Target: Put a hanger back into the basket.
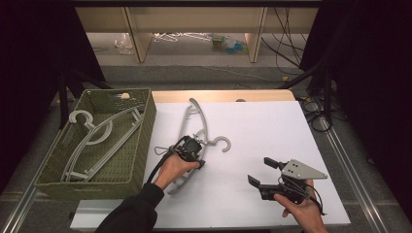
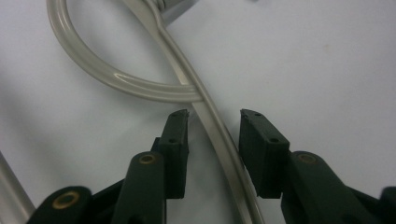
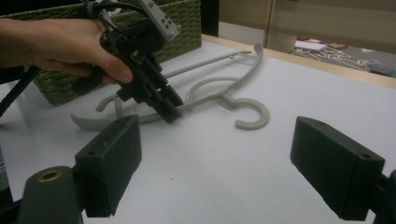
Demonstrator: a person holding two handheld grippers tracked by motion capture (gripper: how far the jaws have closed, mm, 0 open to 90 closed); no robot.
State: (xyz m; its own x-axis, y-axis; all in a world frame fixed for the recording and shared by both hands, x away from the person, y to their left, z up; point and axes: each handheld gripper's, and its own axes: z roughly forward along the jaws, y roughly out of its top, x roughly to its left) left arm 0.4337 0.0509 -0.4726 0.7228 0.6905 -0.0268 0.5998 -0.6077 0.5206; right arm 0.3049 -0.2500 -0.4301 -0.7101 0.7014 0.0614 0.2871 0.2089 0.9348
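Observation:
A grey plastic hanger (image 1: 186,122) lies on the white table top (image 1: 262,126), its hook (image 1: 223,144) toward the middle. My left gripper (image 1: 195,151) points down onto the hanger's middle. In the left gripper view a thin bar of the hanger (image 2: 219,140) runs between the two black pads (image 2: 177,144), with a sliver of table showing on each side, so my left gripper (image 2: 214,114) is open around it. My right gripper (image 1: 260,170) is held near the front right, open wide with nothing between its jaws. The right gripper view has the left gripper (image 3: 169,111) on the hanger (image 3: 252,122).
A green woven basket (image 1: 145,127) stands at the table's left with two or more grey hangers (image 1: 97,138) inside. A wooden strip (image 1: 218,95) borders the table's far edge. Cables (image 1: 318,116) lie on the floor to the right, and shelves stand behind.

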